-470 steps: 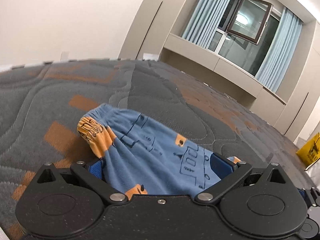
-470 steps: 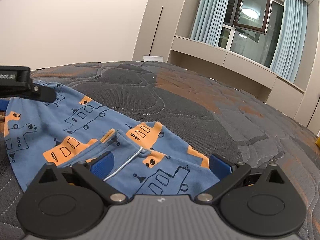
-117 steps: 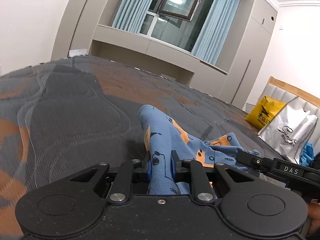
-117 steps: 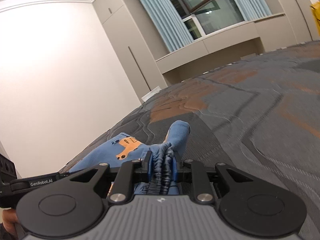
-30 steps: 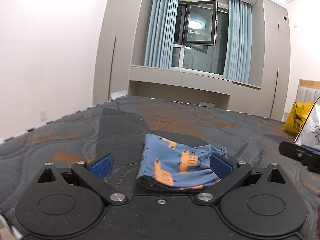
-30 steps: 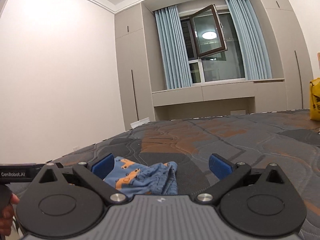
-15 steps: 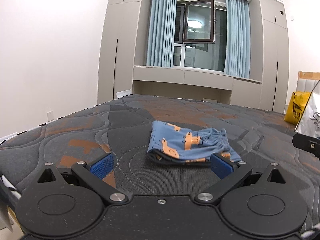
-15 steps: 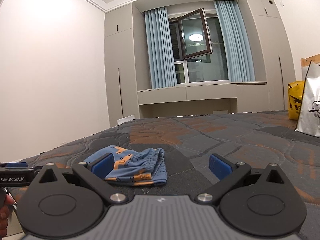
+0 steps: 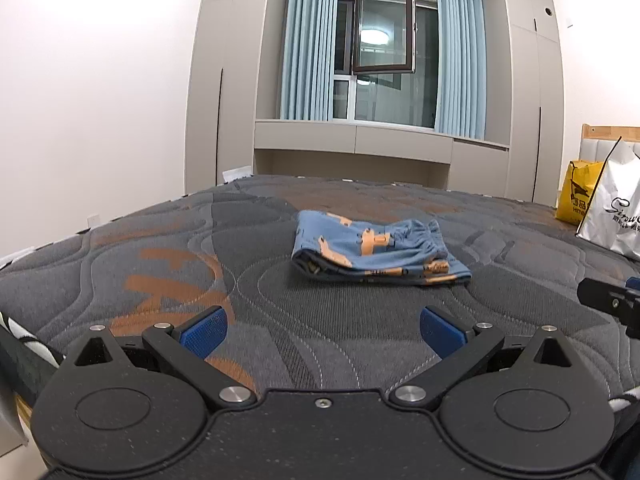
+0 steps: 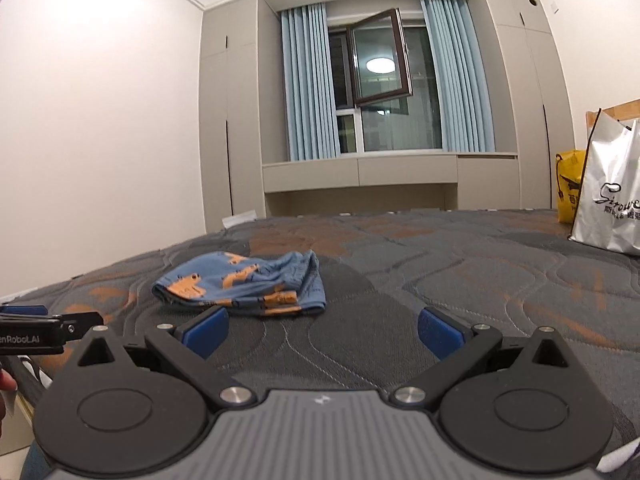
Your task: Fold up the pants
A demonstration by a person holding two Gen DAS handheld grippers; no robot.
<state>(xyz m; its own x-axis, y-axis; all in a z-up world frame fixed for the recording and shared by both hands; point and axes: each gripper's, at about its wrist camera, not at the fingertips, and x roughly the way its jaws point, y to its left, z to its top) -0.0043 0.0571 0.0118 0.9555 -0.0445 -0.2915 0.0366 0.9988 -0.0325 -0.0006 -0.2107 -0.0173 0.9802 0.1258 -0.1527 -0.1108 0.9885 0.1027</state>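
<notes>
Left gripper [image 9: 322, 330]: blue pads spread wide, nothing between them, held low over the near edge of the mattress [image 9: 160, 264]. Right gripper [image 10: 320, 330]: same condition, pads wide apart and empty. Each tool shows at the edge of the other's view, so they sit side by side, both well short of the garment.

Pants [image 9: 376, 250]: blue with an orange vehicle print, lying on the mattress ahead of both grippers, well apart from either. They form a compact, roughly rectangular stack of several layers. The gathered elastic waistband [image 9: 424, 232] is on the far right side; layered edges face the grippers. From the right wrist view the pants [image 10: 244, 284] lie left of centre, with the stack a little uneven at the near edge.

Handling, judged: thin knit cloth, light, limp, not slippery, not fragile. It will sag and unfold if lifted by one layer. Any further grip should pinch through all layers at a corner or at the thicker waistband, both tools together.

The fold looks complete or nearly so.

Beyond: a white bag [image 10: 608, 200] and a yellow bag [image 9: 576, 196] at the far right of the mattress, the window [image 9: 384, 32] ajar.
</notes>
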